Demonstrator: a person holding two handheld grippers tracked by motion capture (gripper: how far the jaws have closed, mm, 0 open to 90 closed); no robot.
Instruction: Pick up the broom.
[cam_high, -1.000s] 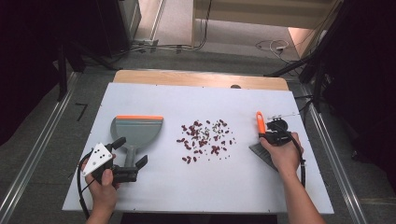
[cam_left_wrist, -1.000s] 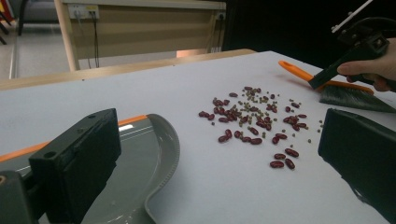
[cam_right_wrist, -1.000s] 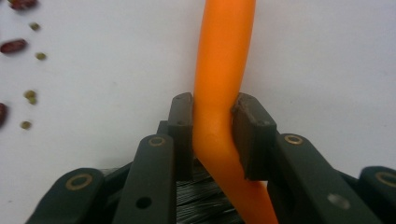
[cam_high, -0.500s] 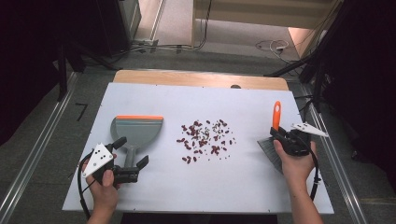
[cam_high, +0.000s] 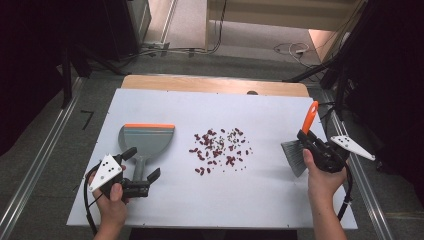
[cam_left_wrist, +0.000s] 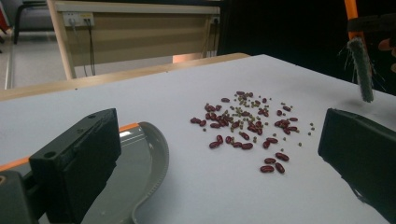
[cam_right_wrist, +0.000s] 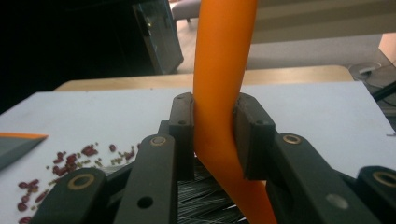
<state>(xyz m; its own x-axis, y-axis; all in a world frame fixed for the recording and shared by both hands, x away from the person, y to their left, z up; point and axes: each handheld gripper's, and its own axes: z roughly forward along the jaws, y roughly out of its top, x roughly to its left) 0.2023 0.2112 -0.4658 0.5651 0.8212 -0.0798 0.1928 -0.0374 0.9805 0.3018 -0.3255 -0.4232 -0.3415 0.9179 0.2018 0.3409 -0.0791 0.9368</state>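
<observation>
The person stood at the near edge of the white table (cam_high: 240, 200), with a pair of black tongs in each hand. The right tongs (cam_high: 309, 141) were clamped on the orange plastic handle of a small hand brush (cam_high: 306, 131); the right gripper view showed both pads pressed flat against that handle (cam_right_wrist: 219, 93), one on each side. The brush was held off the table near its right edge, handle pointing up and away from the person, its grey bristles (cam_high: 293, 156) hanging low on the side toward the middle of the table.

A loose scatter of dark red kidney beans mixed with smaller greenish beans (cam_high: 220, 149) lay on the table around its middle, well apart from the brush and apart from everything else.

To the left of the scatter lay a grey plastic dustpan with an orange strip along its front lip (cam_high: 146, 138), flat on the table, its lip turned toward the far side and its handle pointing back at the person. The left tongs (cam_high: 140, 165) were spread wide with nothing gripped. They rested low at the near-left part of the table, one finger on each side of the dustpan's handle, neither pressing on it as far as I could tell.
</observation>
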